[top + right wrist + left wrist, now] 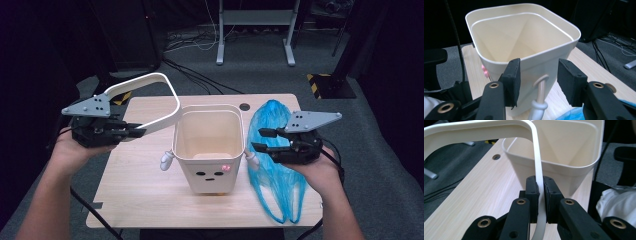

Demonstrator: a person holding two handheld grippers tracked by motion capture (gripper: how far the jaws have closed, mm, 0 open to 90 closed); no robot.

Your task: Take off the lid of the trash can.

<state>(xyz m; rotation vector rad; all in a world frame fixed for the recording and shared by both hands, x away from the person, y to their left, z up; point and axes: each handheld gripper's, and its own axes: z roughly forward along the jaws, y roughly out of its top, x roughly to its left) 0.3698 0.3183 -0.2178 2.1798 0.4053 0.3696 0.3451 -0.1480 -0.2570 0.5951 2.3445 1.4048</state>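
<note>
A cream bin (209, 145) with a small face on its front stands in the middle of the wooden table (135, 180). My left gripper (139, 132) is shut on a white loop-shaped rim frame (167, 92) and holds it in the air left of the bin. In the left gripper view the pads (533, 192) pinch the frame's thin band (537, 165), with the bin (564, 152) behind. My right gripper (256, 139) stands open just right of the bin, above a blue plastic bag (272, 175). Its view shows the bin (524, 42) and the bin's little arm (539, 95) between the open jaws (539, 75).
The bin has another small arm (166, 161) on its left side. A round hole (244, 106) sits at the table's far edge. Behind the table stand a grey metal frame (255, 30), floor cables (195, 75) and a yellow-black striped base (320, 82).
</note>
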